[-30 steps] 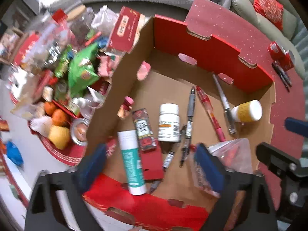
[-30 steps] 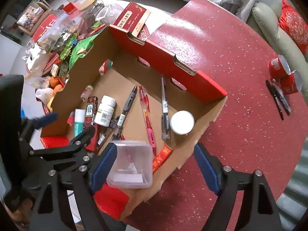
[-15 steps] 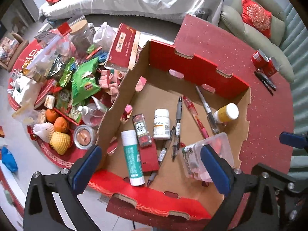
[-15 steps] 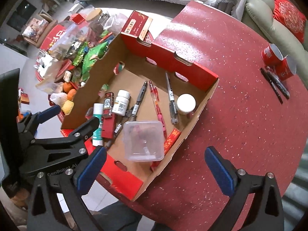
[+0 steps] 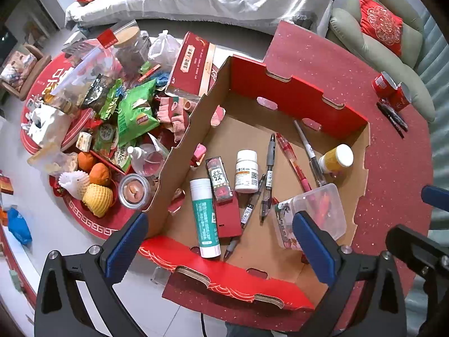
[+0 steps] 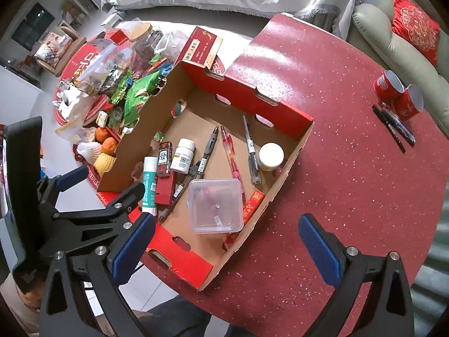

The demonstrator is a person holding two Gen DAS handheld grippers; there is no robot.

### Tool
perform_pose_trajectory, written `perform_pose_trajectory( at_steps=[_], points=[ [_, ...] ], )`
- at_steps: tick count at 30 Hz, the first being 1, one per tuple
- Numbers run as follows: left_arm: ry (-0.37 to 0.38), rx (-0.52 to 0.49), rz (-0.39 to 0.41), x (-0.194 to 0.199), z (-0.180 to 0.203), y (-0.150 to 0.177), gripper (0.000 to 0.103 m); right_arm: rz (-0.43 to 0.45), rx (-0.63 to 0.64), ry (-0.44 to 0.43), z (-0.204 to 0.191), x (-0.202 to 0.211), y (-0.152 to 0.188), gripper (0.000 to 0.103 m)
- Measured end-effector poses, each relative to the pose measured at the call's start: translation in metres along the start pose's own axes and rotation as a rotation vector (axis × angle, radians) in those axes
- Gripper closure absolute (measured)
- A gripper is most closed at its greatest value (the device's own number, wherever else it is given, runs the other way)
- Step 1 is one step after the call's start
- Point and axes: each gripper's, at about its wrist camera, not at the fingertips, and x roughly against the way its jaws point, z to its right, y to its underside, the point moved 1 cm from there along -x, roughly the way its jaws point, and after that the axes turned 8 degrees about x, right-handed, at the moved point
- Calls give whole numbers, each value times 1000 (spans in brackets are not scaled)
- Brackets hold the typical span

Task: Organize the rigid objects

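Note:
A red cardboard box (image 5: 297, 98) (image 6: 277, 108) sits on the red speckled table. Inside lie a clear plastic container (image 5: 317, 213) (image 6: 215, 205), a white pill bottle (image 5: 246, 171) (image 6: 182, 156), a teal glue stick (image 5: 204, 216) (image 6: 148, 185), a yellow bottle with a white cap (image 5: 336, 158) (image 6: 271, 156) and several pens (image 5: 291, 157) (image 6: 231, 154). My left gripper (image 5: 219, 247) hangs open above the box's near side, empty. My right gripper (image 6: 224, 248) is open and empty, high over the box's near corner, above the clear container.
Two red cups (image 6: 398, 94) and black pens (image 6: 395, 127) lie at the table's far right. A red round tray of snacks, fruit and bags (image 5: 98, 129) crowds the floor left of the box. A sofa with a red cushion (image 5: 381, 25) is behind.
Both grippers have risen away from the box, so more of the room shows. The clear container, between the right jaws a second ago, now rests in the box, clear of them.

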Motion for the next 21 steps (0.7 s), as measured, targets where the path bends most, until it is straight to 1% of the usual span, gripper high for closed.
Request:
perform_pose_trajectory(
  at_steps=[5,21],
  points=[
    [-11,-8,5,0,-1,2,1,-2,2,-1,-3,0,0,1],
    [-11,-16,2,0,-4,3,1,-3,15,-3,-13,-1,0,1]
  ],
)
